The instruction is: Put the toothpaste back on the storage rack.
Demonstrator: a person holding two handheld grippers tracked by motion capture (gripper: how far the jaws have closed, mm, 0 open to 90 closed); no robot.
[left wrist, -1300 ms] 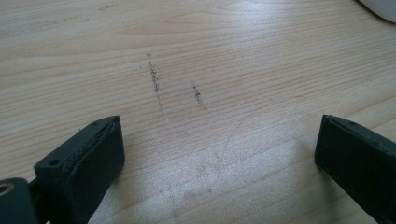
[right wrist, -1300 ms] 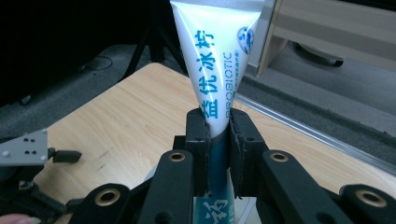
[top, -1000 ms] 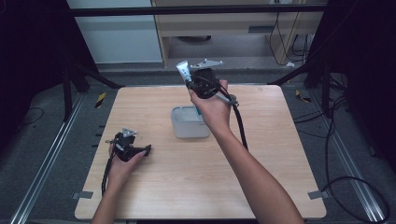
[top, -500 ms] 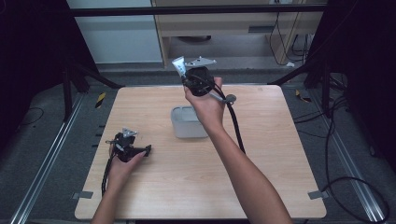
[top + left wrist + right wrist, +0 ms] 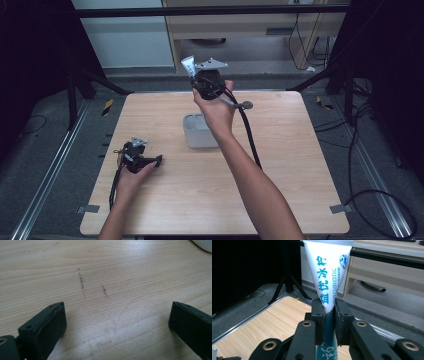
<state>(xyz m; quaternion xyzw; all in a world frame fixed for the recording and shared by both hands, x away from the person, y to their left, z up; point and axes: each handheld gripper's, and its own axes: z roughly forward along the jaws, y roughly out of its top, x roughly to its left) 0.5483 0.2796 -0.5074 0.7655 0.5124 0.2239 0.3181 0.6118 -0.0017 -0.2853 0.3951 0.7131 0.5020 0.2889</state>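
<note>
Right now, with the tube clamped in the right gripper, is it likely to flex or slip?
The tube looks soft: it flattens toward its wide crimped end, so it may bend. The right gripper pinches its narrower part; the glossy skin might slide.

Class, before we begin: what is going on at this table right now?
A person holds a gripper in each hand. The right gripper is raised above the far side of the wooden table, its fingers shut on a white tube with blue print. The left gripper rests low over the near left of the table, open and holding nothing. A pale tub stands mid-table.
</note>
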